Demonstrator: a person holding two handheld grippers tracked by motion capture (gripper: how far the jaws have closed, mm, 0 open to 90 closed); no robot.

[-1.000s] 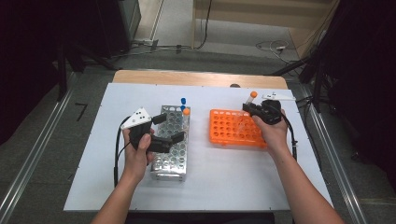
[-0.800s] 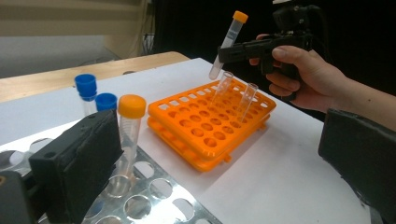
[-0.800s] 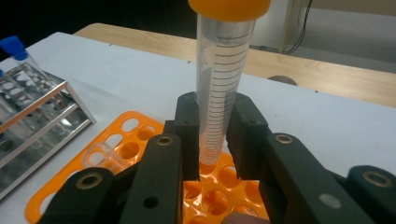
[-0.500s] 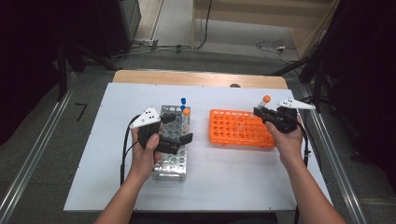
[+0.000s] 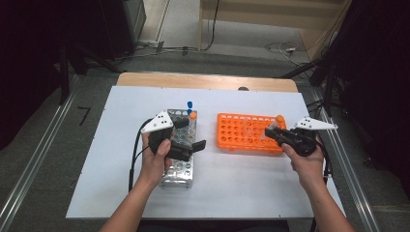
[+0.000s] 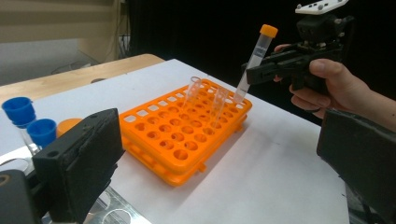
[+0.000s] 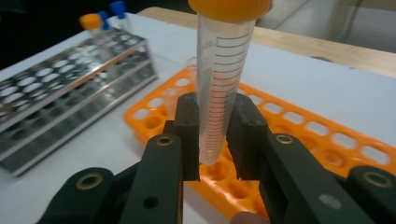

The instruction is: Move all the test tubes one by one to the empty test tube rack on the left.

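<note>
**Fingers clamp an orange-capped tube over the orange rack**

Fingers (image 7: 187, 135) of the right gripper (image 7: 213, 135) pinch the orange-capped tube (image 7: 224, 88) from 2 sides, low on its graduated body, with the cap above the jaws. Seen from the left gripper view, the tube (image 6: 254, 60) leans slightly, and its tip hangs just above the far right edge of the orange rack (image 6: 182, 135), not seated in a hole. From above, the right gripper (image 5: 273, 134) sits at the right end of that rack (image 5: 241, 133), held in the person's right hand (image 5: 304, 157).

Jaws of the left gripper (image 5: 188, 137) stand wide apart with nothing between them, over the metal rack (image 5: 181, 164). That rack carries 2 blue-capped tubes (image 6: 28, 121) and 1 orange-capped one at its far end. Both racks rest on the white table (image 5: 241, 188), near each other but not touching.
</note>
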